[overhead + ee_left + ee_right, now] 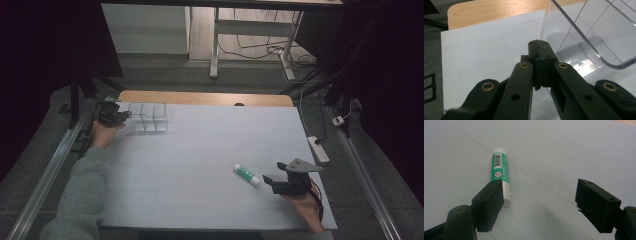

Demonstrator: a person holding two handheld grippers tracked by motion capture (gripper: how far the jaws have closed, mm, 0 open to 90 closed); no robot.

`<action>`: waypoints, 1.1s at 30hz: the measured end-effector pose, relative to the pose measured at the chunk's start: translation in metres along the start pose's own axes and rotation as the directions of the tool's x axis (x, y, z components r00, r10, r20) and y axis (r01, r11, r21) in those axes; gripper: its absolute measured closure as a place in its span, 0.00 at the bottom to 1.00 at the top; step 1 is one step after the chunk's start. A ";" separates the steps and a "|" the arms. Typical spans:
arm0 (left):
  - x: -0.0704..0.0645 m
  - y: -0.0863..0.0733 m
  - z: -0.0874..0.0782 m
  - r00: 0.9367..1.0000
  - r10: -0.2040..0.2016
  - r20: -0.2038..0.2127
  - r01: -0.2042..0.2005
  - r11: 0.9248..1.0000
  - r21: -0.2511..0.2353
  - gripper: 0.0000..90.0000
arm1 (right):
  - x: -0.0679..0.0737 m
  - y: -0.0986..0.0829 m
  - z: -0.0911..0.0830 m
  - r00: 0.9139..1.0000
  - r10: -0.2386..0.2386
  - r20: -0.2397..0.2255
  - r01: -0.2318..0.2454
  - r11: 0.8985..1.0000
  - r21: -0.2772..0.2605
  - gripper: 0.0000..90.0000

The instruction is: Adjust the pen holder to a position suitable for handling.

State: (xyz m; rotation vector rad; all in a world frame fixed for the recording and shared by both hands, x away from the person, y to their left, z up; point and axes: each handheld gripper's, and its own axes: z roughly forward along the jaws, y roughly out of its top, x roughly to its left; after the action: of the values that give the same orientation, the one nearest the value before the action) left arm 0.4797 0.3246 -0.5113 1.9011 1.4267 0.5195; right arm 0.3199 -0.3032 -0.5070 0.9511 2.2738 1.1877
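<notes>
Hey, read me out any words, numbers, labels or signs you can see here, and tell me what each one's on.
No text can be read here.
Glue stick: a barcode with tiny digits, too small to read.
Glue stick: a round crossed-out sign below the barcode, its meaning too blurred to tell.
Glue stick: faint white print along the green label, too blurred to read.
Clear plastic organizer: no print visible.
Right tongs and left tongs: no markings visible.
</notes>
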 end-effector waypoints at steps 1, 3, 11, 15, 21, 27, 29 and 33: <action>0.000 0.000 0.000 1.000 0.003 0.000 -0.003 1.000 0.002 0.99 | 0.000 0.000 0.000 1.000 -0.001 0.000 0.001 1.000 0.003 0.25; 0.000 0.000 0.000 1.000 0.001 0.000 -0.001 1.000 0.000 0.99 | 0.000 0.000 0.001 1.000 0.004 -0.002 -0.004 1.000 0.000 0.25; -0.004 0.001 0.002 1.000 0.003 0.027 -0.003 1.000 -0.003 0.99 | 0.000 0.000 0.002 1.000 0.000 -0.007 0.000 1.000 0.001 0.25; -0.011 0.004 0.004 0.999 0.020 0.041 -0.020 1.000 -0.005 0.99 | 0.000 0.000 0.001 1.000 -0.001 -0.003 0.001 1.000 0.002 0.25; -0.023 0.008 0.007 0.997 0.039 0.069 -0.039 0.999 -0.010 0.99 | 0.000 0.000 0.001 1.000 -0.004 -0.007 0.004 1.000 0.003 0.25; -0.032 0.010 0.009 0.994 0.063 0.092 -0.063 0.998 -0.010 0.99 | 0.000 0.000 0.001 1.000 -0.006 -0.006 0.006 1.000 0.000 0.25; -0.035 0.010 0.009 0.993 0.069 0.098 -0.068 0.998 -0.011 0.99 | 0.000 0.000 0.001 1.000 -0.004 -0.008 0.004 1.000 0.002 0.25; -0.038 0.011 0.009 0.991 0.080 0.104 -0.079 0.997 -0.012 0.99 | 0.000 0.000 0.002 1.000 -0.002 -0.013 0.002 1.000 0.001 0.25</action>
State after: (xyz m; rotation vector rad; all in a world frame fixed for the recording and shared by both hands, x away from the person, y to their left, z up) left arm 0.4814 0.2840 -0.5060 1.9561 1.2847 0.4551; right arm 0.3210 -0.3022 -0.5082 0.9438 2.2856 1.1954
